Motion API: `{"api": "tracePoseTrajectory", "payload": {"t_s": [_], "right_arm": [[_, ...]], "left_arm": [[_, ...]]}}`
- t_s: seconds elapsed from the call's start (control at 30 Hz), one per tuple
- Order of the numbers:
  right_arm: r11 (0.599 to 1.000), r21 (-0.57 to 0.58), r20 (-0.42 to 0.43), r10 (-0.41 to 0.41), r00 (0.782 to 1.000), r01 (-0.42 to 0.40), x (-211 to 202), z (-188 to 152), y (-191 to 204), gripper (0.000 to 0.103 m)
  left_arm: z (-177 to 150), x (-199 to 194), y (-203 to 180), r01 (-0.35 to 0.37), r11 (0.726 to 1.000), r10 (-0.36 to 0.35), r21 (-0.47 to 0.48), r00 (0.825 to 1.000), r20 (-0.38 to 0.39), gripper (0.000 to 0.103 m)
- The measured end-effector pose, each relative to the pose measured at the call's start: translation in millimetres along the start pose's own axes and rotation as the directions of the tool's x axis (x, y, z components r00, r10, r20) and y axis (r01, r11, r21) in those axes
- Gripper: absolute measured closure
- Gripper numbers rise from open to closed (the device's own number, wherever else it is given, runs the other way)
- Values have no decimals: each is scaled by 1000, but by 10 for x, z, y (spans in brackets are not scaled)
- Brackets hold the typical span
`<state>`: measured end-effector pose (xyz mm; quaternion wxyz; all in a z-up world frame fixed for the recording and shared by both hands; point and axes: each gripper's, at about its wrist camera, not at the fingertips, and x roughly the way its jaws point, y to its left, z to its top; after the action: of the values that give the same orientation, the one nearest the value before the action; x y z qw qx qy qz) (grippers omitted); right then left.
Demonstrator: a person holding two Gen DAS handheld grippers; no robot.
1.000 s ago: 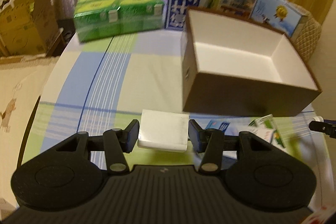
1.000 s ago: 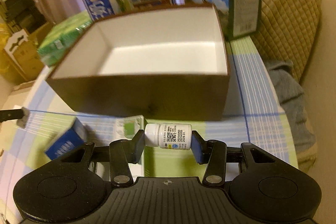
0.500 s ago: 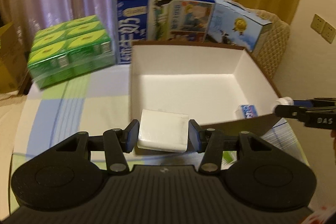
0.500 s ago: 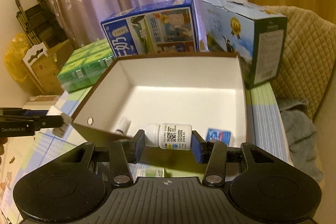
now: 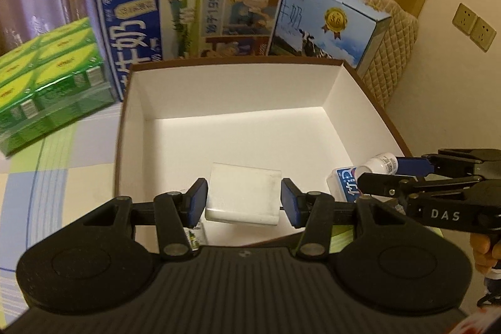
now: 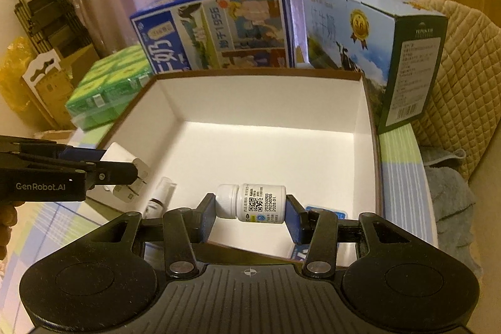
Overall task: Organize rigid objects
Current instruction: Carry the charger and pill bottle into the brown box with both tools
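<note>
My left gripper (image 5: 243, 200) is shut on a flat white block (image 5: 242, 193) and holds it above the near left part of the open brown box with a white inside (image 5: 244, 89). My right gripper (image 6: 250, 210) is shut on a white pill bottle (image 6: 252, 202), held sideways above the box's near side (image 6: 272, 152). The right gripper (image 5: 394, 169) with the bottle shows at the right of the left wrist view. The left gripper (image 6: 125, 169) with the block shows at the left of the right wrist view. A small blue packet (image 5: 343, 180) and a small white spray bottle (image 6: 159, 197) lie inside the box.
Behind the box stand a dark blue milk carton case (image 5: 188, 11) and a light blue milk case (image 5: 325, 27). A green shrink-wrapped pack (image 5: 47, 83) sits at the left on the checked tablecloth (image 5: 56, 165). A quilted chair (image 6: 460, 61) is at the right.
Both grippers rose from the tabletop in front of the box and moved forward over its near rim, each still holding its object. The box interior came into view.
</note>
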<state>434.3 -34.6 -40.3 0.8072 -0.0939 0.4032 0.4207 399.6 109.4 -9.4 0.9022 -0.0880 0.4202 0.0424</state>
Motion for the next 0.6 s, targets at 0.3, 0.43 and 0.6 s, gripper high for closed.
{"api": "tracePoseTrajectory", "payload": {"t_s": [0.3,0.43,0.6], "right_arm": [[1000,6,-64,-12,998,12,344,76,-179,60],[1000,-7,-92,-20,996,19,473,88,-224,60],[1000,-11,-117,-22,993,21,579,82,-270,60]], "left_arm": [[171,453,-10,11,1000,-10,12,996,-85,57],[212,672,4,17,1000,-15,12,991,-137,57],[201,879,6,16,999,-11,28,983,-184,57]]}}
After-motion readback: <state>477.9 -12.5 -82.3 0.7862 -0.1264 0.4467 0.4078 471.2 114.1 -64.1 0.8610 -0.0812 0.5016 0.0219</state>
